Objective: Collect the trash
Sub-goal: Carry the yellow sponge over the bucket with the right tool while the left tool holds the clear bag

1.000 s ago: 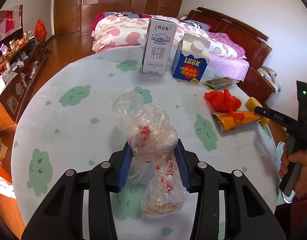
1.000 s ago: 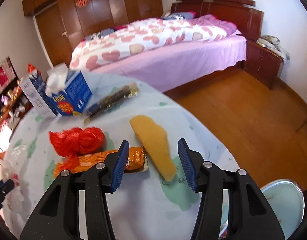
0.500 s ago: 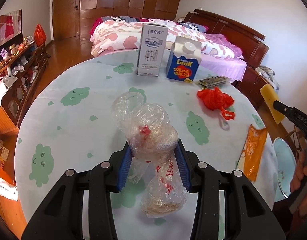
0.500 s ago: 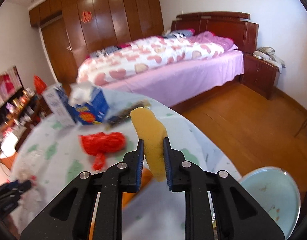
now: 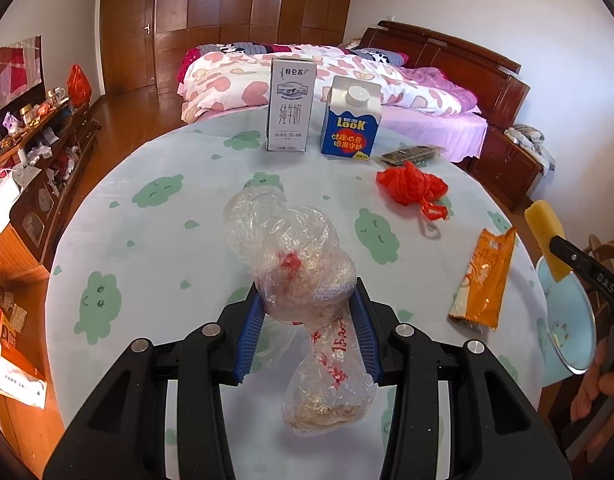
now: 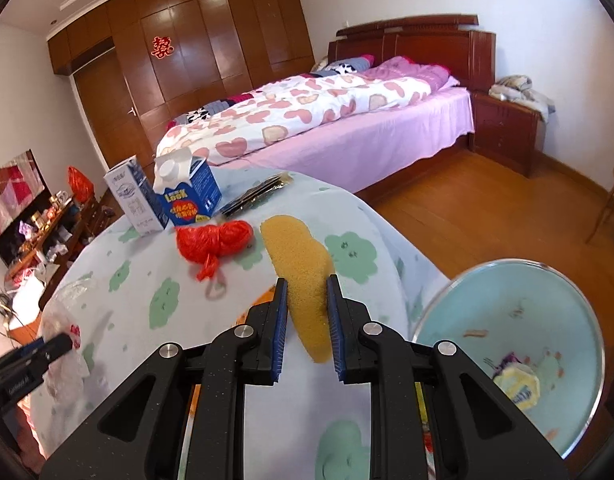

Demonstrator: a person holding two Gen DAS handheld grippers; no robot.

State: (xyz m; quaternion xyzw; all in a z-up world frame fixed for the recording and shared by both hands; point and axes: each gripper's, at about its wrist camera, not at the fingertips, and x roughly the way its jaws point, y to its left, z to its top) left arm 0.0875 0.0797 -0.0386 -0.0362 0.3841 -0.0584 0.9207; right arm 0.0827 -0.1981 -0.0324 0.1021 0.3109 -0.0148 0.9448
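Note:
My left gripper (image 5: 307, 320) is shut on a crumpled clear plastic bag (image 5: 295, 264) with red print, held above the round table (image 5: 155, 240). My right gripper (image 6: 307, 308) is shut on a yellow sponge (image 6: 303, 268), lifted off the table beside a light blue trash bin (image 6: 519, 344) that holds some scraps. The sponge also shows in the left wrist view (image 5: 543, 232) at the right edge, over the bin (image 5: 563, 320). An orange snack wrapper (image 5: 485, 280) and a red plastic bag (image 5: 411, 188) lie on the table's right side.
A white milk carton (image 5: 291, 106) and a blue LOOK carton (image 5: 351, 120) stand at the table's far side, with a dark flat wrapper (image 5: 411, 154) next to them. A bed (image 6: 327, 120) lies beyond the table. A cluttered cabinet (image 5: 39, 168) stands on the left.
My right gripper closed on the yellow sponge, lifted it off the table and carried it right toward the blue bin. My left gripper drew back from the table, still holding the clear bag.

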